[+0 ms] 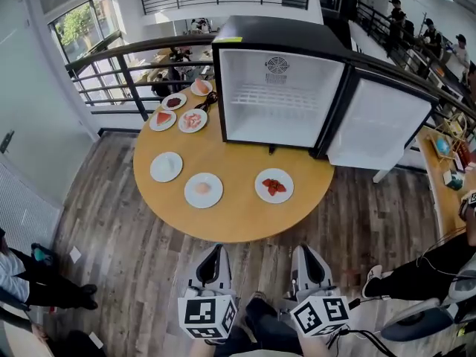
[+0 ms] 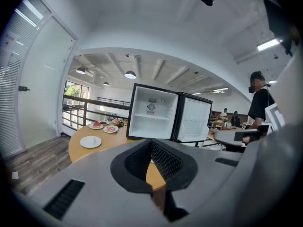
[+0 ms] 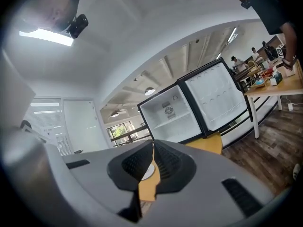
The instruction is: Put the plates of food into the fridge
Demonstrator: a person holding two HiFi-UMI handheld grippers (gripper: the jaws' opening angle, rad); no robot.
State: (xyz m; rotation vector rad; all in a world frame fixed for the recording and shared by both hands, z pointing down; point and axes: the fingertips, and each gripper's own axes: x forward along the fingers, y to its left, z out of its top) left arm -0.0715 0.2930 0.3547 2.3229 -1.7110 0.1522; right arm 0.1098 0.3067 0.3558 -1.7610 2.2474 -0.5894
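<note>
Grey left tool (image 1: 216, 250), right tool (image 1: 304, 251), side by side, jaws together

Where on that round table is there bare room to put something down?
The table is bare between the open fridge and the front row of three plates, and along its near rim. The back-left is crowded: four plates huddle beside the fridge. The fridge itself stands empty.

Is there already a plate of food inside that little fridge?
No, the open fridge shows only a bare white shelf; the plates sit out on the table.
</note>
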